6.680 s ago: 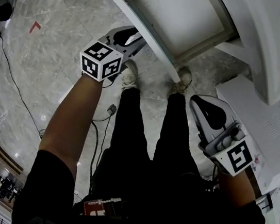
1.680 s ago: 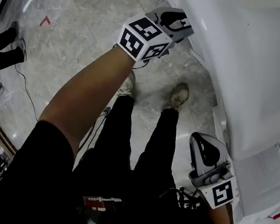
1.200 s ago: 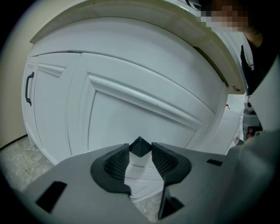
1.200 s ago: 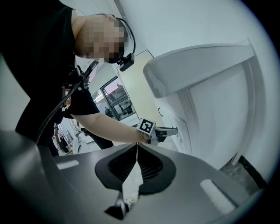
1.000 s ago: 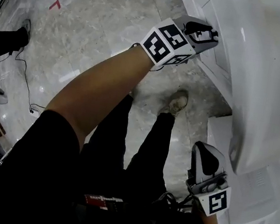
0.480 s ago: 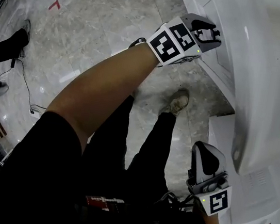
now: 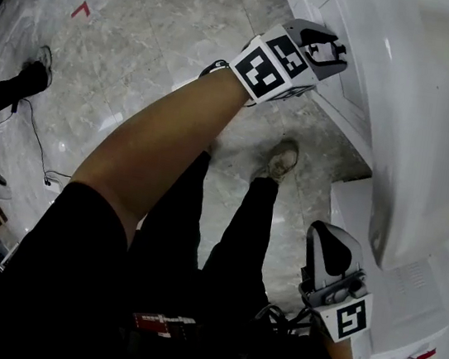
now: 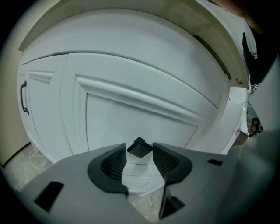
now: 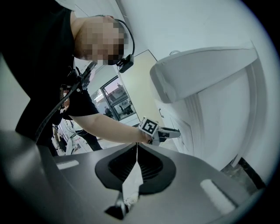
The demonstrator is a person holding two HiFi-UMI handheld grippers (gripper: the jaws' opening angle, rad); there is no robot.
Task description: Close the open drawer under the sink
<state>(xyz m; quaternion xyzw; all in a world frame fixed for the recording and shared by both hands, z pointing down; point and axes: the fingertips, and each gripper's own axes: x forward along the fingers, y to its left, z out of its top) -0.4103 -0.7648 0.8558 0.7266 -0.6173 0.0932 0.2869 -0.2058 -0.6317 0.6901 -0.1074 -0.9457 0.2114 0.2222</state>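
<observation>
Since the 1st frame the drawer (image 8: 144, 122) has gone from hanging open to pushed in, its front flush under the sink (image 7: 442, 123). My left gripper (image 7: 331, 52) is right at that front, jaws wide, with 1 small dark piece (image 8: 139, 148) between the tips; knob or not, I cannot tell. My right gripper (image 7: 328, 240) hangs low beside the cabinet, jaws together on nothing. My worry: backing the left one off askew could snag that piece and drag the drawer out again.
</observation>
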